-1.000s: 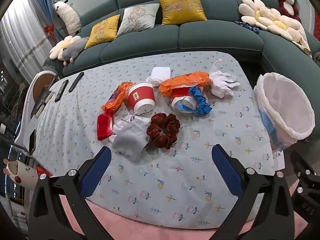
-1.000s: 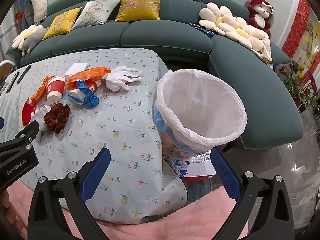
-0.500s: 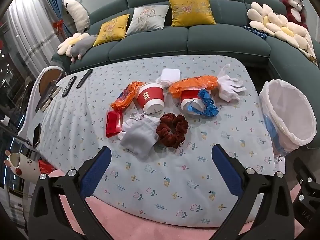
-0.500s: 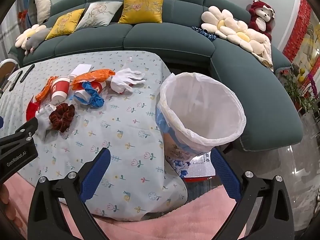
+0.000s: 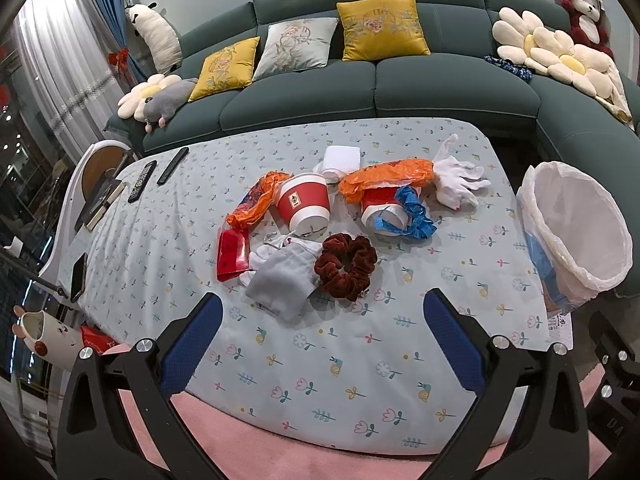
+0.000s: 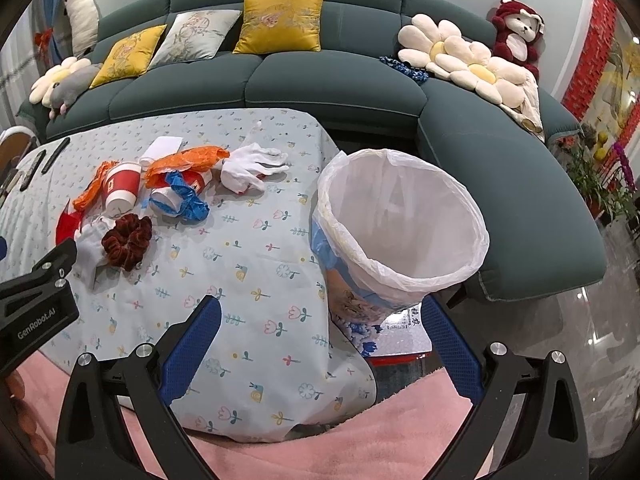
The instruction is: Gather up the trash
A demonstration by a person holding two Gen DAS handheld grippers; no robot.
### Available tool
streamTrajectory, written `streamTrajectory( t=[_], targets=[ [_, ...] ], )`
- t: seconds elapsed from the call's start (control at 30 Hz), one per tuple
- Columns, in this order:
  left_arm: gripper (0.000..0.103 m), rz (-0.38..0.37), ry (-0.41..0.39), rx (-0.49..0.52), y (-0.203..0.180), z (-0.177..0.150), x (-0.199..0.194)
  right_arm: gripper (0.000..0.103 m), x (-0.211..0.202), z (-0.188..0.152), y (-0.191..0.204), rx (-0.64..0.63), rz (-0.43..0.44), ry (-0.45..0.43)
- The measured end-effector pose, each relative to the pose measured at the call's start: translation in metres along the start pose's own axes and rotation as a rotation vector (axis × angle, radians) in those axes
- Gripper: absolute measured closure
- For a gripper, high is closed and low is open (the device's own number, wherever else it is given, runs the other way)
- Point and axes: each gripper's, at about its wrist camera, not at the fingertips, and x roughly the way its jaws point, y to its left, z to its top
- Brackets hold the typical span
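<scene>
I held my left gripper (image 5: 322, 334) low over the near edge of the tabletop (image 5: 400, 344), its blue-padded jaws spread wide with nothing between them, and my right gripper (image 6: 320, 338) was likewise released and empty, hanging past the tabletop's right corner. On the black body of the left tool, seen from the right wrist, I could read "GenRobot.AI" in white letters. The trash lay bunched near the middle of the flowered cloth: a red paper cup (image 5: 305, 205) on its side with a small emblem I could not read, a second red cup (image 5: 382, 210) wrapped in a blue plastic strip (image 5: 416, 216), an orange wrapper (image 5: 386, 174) draped over it, another orange wrapper (image 5: 256, 202) left of the first cup, a red packet (image 5: 231, 255), a grey cloth pouch (image 5: 286, 282) touching a dark red scrunchie (image 5: 345, 266), a white glove (image 5: 456, 184) and a folded white tissue (image 5: 340, 159). The bin (image 6: 400, 224), lined with a white bag, stood just off the tabletop's right edge, its printed side carrying writing too small to read. Between the pile and my left gripper the cloth lay bare, and so did the stretch toward the bin. Two remotes (image 5: 156, 174) lay well apart near the far left edge.
</scene>
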Motion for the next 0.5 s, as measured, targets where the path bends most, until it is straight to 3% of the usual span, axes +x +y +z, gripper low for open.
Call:
streamTrajectory(
  t=[0.5],
  targets=[
    [0.007,-0.012,0.004,0.006,-0.0013,0.0019,-0.0025,0.007,0.0017,0.0012,-0.0031,0.013,-0.005,-0.003]
  ],
)
